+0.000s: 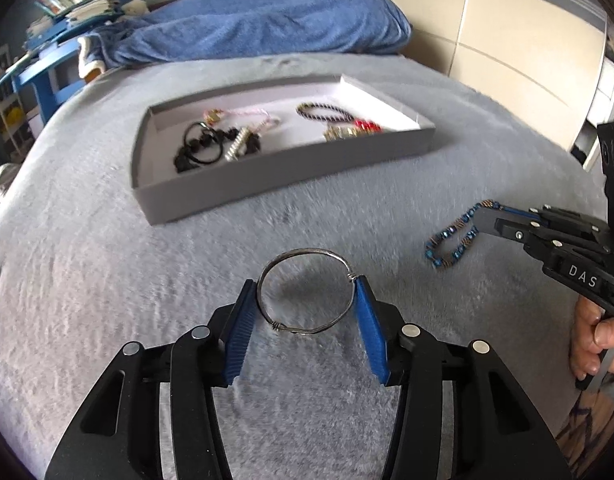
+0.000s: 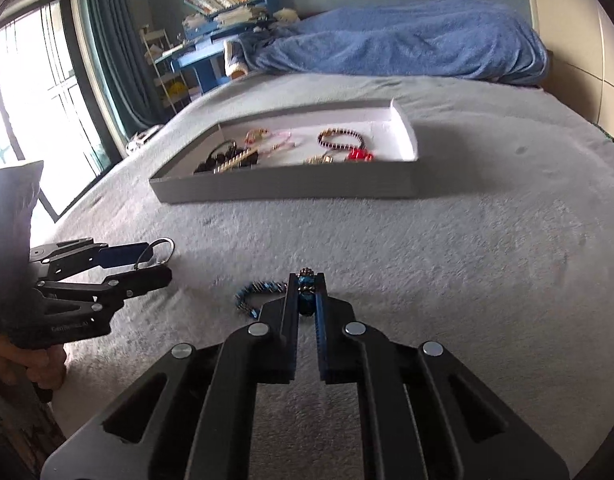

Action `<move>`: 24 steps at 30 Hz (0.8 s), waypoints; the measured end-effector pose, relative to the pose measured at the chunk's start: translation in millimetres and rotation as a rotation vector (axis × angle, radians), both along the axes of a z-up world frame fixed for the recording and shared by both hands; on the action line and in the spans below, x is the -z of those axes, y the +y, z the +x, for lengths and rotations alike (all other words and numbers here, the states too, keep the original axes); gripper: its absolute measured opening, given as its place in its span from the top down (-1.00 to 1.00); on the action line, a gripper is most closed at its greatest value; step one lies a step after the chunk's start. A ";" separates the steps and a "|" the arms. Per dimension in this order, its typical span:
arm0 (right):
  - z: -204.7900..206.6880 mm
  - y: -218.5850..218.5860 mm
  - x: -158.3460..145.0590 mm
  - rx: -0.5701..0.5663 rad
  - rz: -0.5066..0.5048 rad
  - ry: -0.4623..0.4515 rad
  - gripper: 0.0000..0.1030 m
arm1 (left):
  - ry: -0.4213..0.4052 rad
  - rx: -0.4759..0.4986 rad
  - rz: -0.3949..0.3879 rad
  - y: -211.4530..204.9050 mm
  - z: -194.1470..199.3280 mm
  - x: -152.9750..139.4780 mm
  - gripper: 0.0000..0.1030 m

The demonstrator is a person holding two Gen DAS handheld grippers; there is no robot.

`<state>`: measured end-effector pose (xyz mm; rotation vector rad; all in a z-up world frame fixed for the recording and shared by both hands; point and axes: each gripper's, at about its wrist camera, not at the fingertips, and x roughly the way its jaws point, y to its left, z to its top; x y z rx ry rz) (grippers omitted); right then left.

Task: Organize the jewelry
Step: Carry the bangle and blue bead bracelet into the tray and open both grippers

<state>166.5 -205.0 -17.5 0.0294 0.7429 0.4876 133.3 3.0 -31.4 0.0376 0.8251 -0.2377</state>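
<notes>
- Jewelry tray (image 1: 267,184), grey, lies on the bed (image 1: 107,280) at upper centre; its tangled pieces blur together.
- Wire bangle (image 1: 307,292) sits lower centre, pinched across its width between the half-open left tool's (image 1: 305,304) blue pads.
- Beaded bracelet (image 2: 263,294) trails left, one end clamped in the closed right tool (image 2: 307,292), partly hidden.

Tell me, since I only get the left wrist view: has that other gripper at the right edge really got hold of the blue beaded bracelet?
Observer: Yes. In the right wrist view, the right gripper is shut on the blue beaded bracelet, with beads pinched between its pads.
Visitor: And what is off to the left of the bed?
Observer: A bright window with a teal curtain beside it. Both are outside your picture.
</notes>
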 end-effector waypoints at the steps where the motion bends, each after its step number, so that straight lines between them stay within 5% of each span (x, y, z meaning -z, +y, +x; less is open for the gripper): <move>1: 0.1 -1.1 -1.7 0.003 0.003 -0.006 0.86 | -0.009 -0.004 -0.002 1.8 -0.5 -3.6 0.03; 24: 22.7 2.0 -53.9 0.016 0.021 -0.115 0.86 | -0.107 -0.043 0.015 16.1 36.5 -47.6 0.03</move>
